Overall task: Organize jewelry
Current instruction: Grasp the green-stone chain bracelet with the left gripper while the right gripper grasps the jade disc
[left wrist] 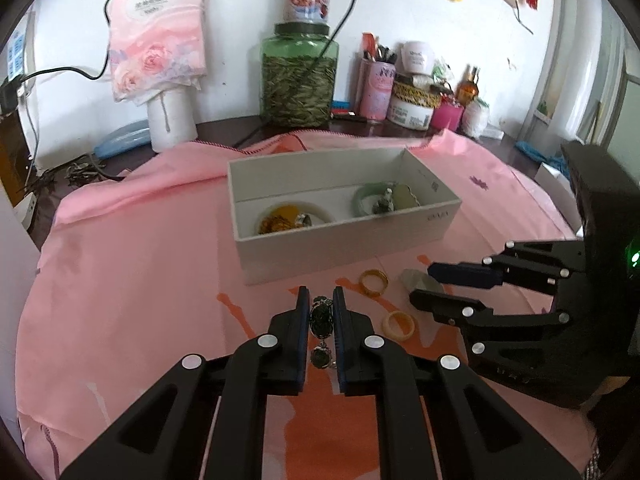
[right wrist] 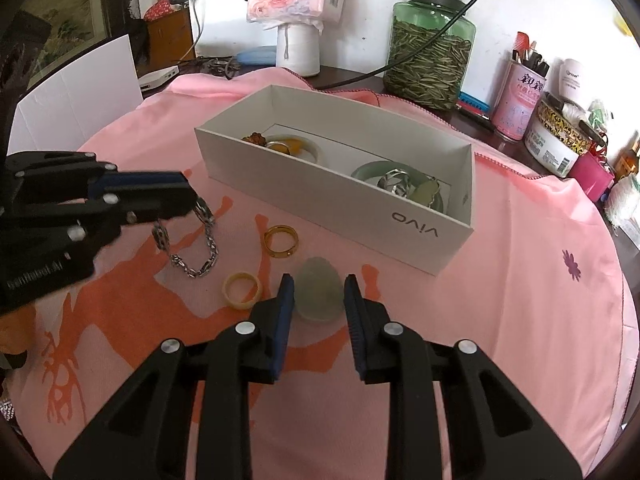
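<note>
A white open box point(left wrist: 340, 248) point(right wrist: 320, 200) stands on the pink cloth and holds a green bangle point(right wrist: 368, 170), a silver ring and amber pieces. My left gripper point(left wrist: 321, 294) point(right wrist: 190, 196) is shut on a silver chain bracelet point(left wrist: 322, 322) point(right wrist: 196, 268) with dark stones, whose loop droops below the fingers. To its right, my right gripper point(right wrist: 319, 280) point(left wrist: 421, 285) is shut on a pale green stone pendant point(right wrist: 320, 300) point(left wrist: 412, 278) lying on the cloth. A gold ring point(left wrist: 374, 283) point(right wrist: 281, 241) and a pale yellow ring point(left wrist: 398, 325) point(right wrist: 242, 290) lie between the two grippers, in front of the box.
Behind the box stand a green jar of seeds point(right wrist: 428, 60), a white roll under a pink tissue pack point(left wrist: 172, 120), a pink tin point(right wrist: 516, 104) and small pots. A black cable point(left wrist: 256, 132) runs along the back. A white card point(right wrist: 76, 92) stands at the left.
</note>
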Demonstrator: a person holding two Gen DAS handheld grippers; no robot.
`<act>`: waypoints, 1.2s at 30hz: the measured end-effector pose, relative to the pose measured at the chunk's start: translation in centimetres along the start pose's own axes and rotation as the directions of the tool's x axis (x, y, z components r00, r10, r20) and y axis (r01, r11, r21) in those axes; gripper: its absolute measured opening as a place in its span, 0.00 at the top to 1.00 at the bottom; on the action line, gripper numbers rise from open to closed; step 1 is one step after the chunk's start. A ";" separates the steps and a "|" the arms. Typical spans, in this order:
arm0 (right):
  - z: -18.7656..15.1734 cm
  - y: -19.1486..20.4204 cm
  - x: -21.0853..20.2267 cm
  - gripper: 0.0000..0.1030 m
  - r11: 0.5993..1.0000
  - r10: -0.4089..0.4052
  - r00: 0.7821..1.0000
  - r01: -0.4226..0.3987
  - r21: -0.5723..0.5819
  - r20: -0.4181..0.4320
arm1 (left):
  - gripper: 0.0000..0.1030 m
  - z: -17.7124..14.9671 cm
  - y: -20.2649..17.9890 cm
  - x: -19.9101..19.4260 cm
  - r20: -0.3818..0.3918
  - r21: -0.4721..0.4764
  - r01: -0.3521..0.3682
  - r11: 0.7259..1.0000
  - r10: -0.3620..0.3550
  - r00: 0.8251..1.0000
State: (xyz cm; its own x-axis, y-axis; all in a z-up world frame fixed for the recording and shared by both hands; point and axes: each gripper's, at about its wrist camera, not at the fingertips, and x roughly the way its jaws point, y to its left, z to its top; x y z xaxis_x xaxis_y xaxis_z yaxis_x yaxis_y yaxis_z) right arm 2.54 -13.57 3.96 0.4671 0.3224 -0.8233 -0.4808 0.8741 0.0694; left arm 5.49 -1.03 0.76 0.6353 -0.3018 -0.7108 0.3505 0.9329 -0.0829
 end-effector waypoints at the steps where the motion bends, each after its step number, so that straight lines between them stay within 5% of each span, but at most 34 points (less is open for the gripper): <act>1: 0.0 0.0 0.0 0.76 1.000 0.000 1.000 0.000 0.002 0.000 | 0.89 0.1 0.2 -0.2 0.008 -0.005 -0.002 1.000 0.002 1.000; 14: 0.4 -0.8 -2.4 0.76 0.999 0.010 0.996 -0.014 0.050 0.086 | 0.89 0.2 -0.1 -1.1 0.052 0.011 -0.026 1.000 0.025 0.998; 36: 0.6 -1.2 -3.1 0.76 0.997 0.011 0.994 -0.020 0.078 0.110 | 0.89 0.1 -1.2 -1.9 0.092 0.053 -0.064 0.997 0.059 0.994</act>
State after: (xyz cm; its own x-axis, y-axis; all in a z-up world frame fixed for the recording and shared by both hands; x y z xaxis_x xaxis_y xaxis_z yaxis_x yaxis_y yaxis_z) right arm 2.06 -15.40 6.76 0.5409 0.3703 -0.7552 -0.4306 0.8932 0.1295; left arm 3.92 -1.55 2.25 0.7157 -0.2635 -0.6468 0.3451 0.9386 -0.0004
